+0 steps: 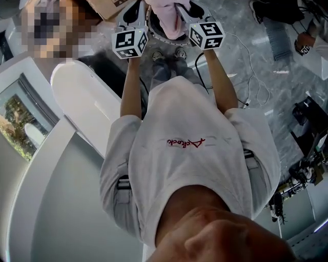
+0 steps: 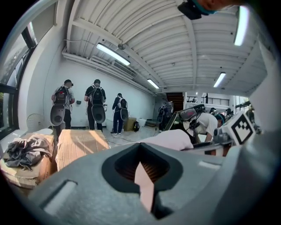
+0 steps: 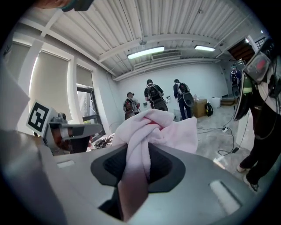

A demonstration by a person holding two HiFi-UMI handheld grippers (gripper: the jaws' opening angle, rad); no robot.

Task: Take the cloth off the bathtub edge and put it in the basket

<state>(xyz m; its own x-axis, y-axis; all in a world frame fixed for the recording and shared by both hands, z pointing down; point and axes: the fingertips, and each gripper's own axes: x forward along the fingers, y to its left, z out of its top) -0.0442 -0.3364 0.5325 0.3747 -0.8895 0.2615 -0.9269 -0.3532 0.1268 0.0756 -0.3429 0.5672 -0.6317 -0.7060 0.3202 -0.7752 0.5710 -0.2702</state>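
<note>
Cloth [image 1: 171, 19], pink and bunched, hangs between my left gripper [image 1: 137, 11] and right gripper [image 1: 188, 11] in the head view. Both are held out ahead of me over a round rim [image 1: 154, 35], clear of the white tub [image 1: 87, 97] at the left.

In the left gripper view, the fingers [image 2: 101, 193] are almost together, pinching a thin strip of the cloth.

In the right gripper view, the fingers [image 3: 184, 184] stand narrowly apart, clamped on a thick twisted fold. The rest of the cloth is piled above them.
</note>
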